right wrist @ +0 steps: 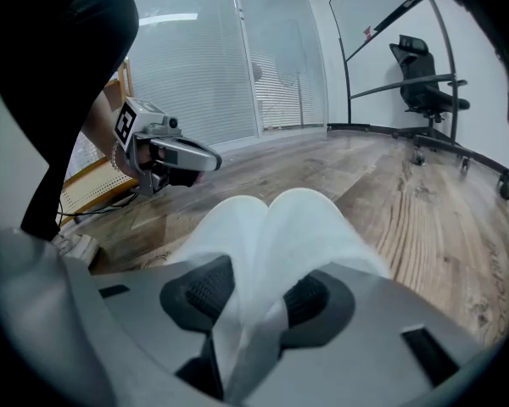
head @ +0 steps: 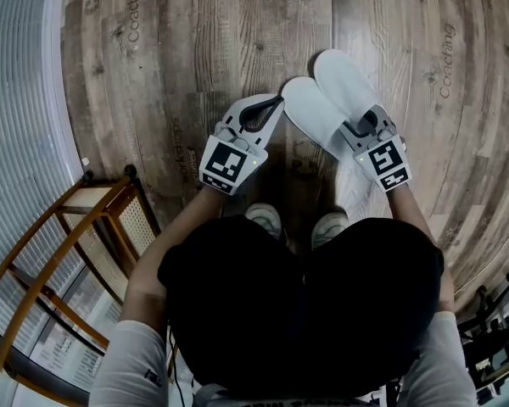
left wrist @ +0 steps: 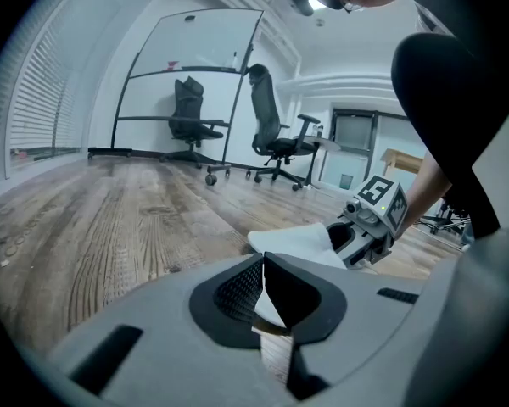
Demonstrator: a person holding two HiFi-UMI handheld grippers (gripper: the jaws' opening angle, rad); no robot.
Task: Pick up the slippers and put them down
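- Head view: you look steeply down at a wooden floor. The slippers, a white pair, lie side by side on it in front of your shoes, toes pointing away from you and touching each other along their length.
- Your right gripper sits at their heel end, its marker cube facing up.
- Your left gripper points at the nearer slipper from the left, its tip just beside the slipper's edge. A wooden chair with a cane panel stands at your lower left.
- Left gripper view: your left gripper has its jaws together at the tip, with nothing between them.
- Just beyond it, low over the floor, the slippers stick out of your right gripper. Two office chairs stand far back, beside a framed board.
- Right gripper view: your right gripper has its jaws apart, and the slippers stand on edge between them, heels in, toes reaching out over the floor. The ribbed faces of both pads show beside the white fabric, so the pair sits loose rather than pinched.
- Your left gripper hangs to the left, tip closed, with the wooden chair behind it and window blinds beyond.
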